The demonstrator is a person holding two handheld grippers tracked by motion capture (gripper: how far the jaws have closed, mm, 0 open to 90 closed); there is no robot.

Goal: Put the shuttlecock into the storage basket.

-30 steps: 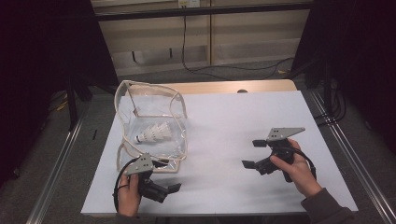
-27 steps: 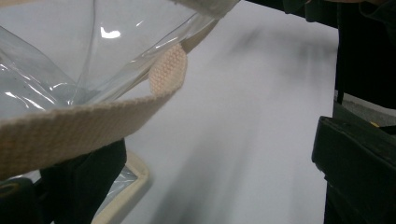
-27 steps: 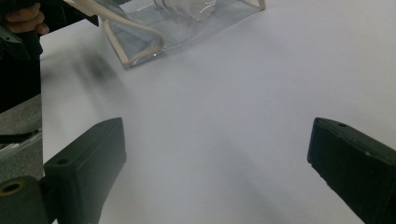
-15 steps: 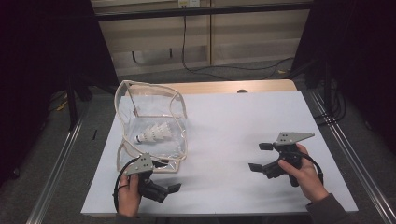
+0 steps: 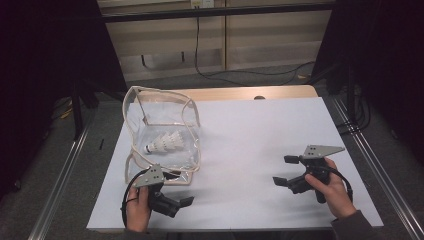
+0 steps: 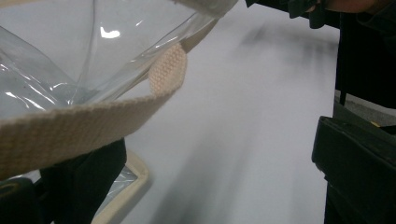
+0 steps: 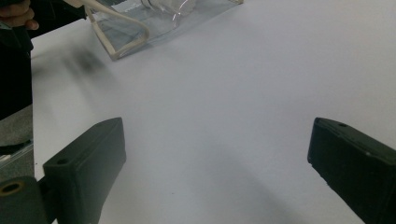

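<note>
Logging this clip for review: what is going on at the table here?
A person holds a gripper in each hand over a white table. The left gripper sits at the near edge of a clear bag with cream webbing trim; its jaws are apart, with the bag's strap lying across one. Shuttlecocks lie inside. The right gripper is open above bare table, apart from the bag.

Two shuttlecocks [image 5: 164, 143], one clear bag [image 5: 186, 119]

The black two-jaw left gripper [image 5: 181, 200] is held low at the near left, jaws spread wide. The black two-jaw right gripper [image 5: 286, 170], jaws likewise parted, is gripped well apart at the right.
</note>
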